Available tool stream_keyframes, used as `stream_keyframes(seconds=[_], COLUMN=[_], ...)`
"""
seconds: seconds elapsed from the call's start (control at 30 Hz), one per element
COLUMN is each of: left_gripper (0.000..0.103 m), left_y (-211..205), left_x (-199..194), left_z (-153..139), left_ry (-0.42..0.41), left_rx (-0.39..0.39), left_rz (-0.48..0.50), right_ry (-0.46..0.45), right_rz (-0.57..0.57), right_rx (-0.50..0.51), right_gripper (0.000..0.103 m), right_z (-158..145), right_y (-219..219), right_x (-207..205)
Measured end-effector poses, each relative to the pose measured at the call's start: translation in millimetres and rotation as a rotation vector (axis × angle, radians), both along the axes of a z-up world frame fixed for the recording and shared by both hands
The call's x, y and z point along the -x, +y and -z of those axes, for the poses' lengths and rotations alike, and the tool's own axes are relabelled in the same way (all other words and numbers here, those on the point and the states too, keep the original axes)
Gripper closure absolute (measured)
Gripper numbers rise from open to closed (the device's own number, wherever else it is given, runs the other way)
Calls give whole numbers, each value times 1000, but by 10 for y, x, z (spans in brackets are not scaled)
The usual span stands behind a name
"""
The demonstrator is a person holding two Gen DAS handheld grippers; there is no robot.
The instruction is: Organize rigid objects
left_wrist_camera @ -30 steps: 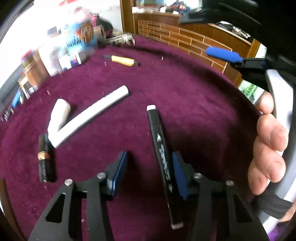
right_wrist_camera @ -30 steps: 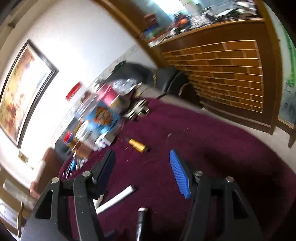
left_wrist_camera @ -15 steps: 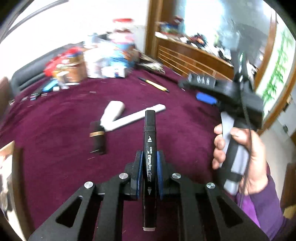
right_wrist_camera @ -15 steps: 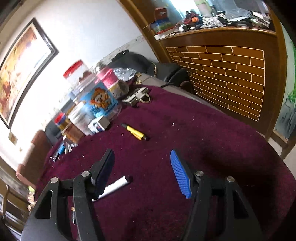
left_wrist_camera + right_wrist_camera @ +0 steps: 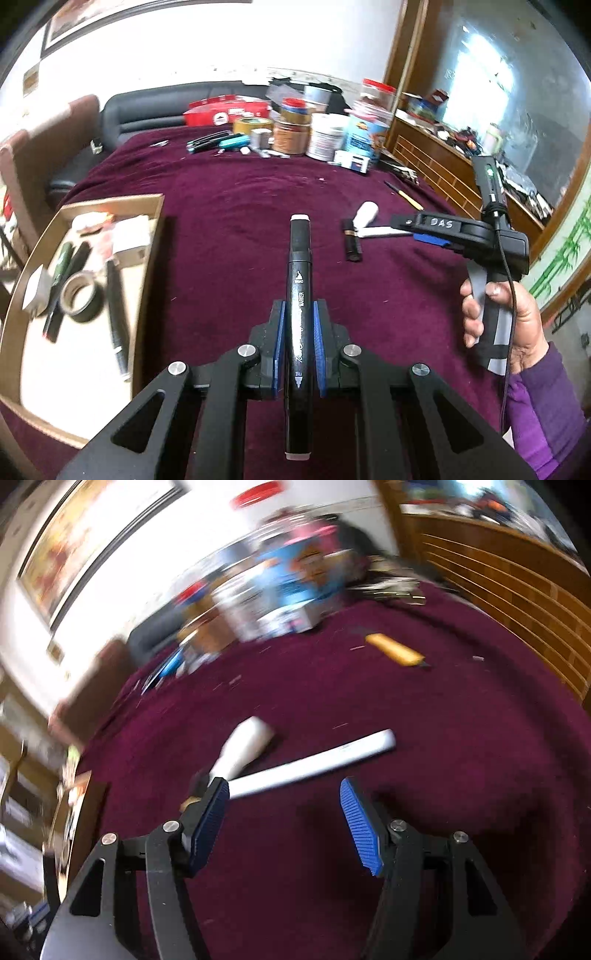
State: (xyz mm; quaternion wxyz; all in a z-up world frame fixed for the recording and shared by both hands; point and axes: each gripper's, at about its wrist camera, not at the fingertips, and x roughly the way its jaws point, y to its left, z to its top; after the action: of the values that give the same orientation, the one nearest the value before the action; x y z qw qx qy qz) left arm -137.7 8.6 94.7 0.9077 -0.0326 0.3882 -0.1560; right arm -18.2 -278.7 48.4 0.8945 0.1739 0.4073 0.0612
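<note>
My left gripper (image 5: 298, 314) is shut on a black marker (image 5: 299, 258) with white end caps, held lengthwise above the maroon tablecloth (image 5: 221, 206). My right gripper (image 5: 284, 790) stands open just above the cloth, with nothing between its pads. A long white tube (image 5: 314, 762) lies just beyond its fingertips, and a short white bottle (image 5: 243, 746) rests against the tube. A black and gold tube (image 5: 352, 243) lies next to them, mostly hidden behind the left finger in the right wrist view. In the left wrist view a hand holds the right gripper (image 5: 410, 229) over these items.
A wooden tray (image 5: 147, 206) at the left holds a tape roll (image 5: 79, 295), markers and small boxes. A yellow-handled tool (image 5: 395, 651) lies farther back. Jars, tins and boxes (image 5: 325, 136) crowd the far edge, with a wooden counter (image 5: 443, 177) at the right.
My left gripper closed on the black marker, lifted it off the cloth and swung left, bringing the tray into view. My right gripper came down toward the white tube, still open.
</note>
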Motion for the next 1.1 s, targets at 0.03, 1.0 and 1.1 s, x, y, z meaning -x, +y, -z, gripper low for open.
stream_keyframes(seconds=[0.03, 1.0, 1.1], left_gripper=[92, 91, 91], left_y=[57, 1877, 1897], left_x=[18, 12, -77], left_z=[8, 558, 576], left_ry=[2, 194, 217], left_rx=[7, 97, 102], left_rz=[-7, -357, -366], right_ry=[8, 100, 92], right_rz=[-35, -196, -266], right_rx=[22, 16, -7], right_gripper=[42, 88, 88], right_z=[-11, -174, -258], right_y=[160, 1412, 1678], right_x=[-17, 85, 168])
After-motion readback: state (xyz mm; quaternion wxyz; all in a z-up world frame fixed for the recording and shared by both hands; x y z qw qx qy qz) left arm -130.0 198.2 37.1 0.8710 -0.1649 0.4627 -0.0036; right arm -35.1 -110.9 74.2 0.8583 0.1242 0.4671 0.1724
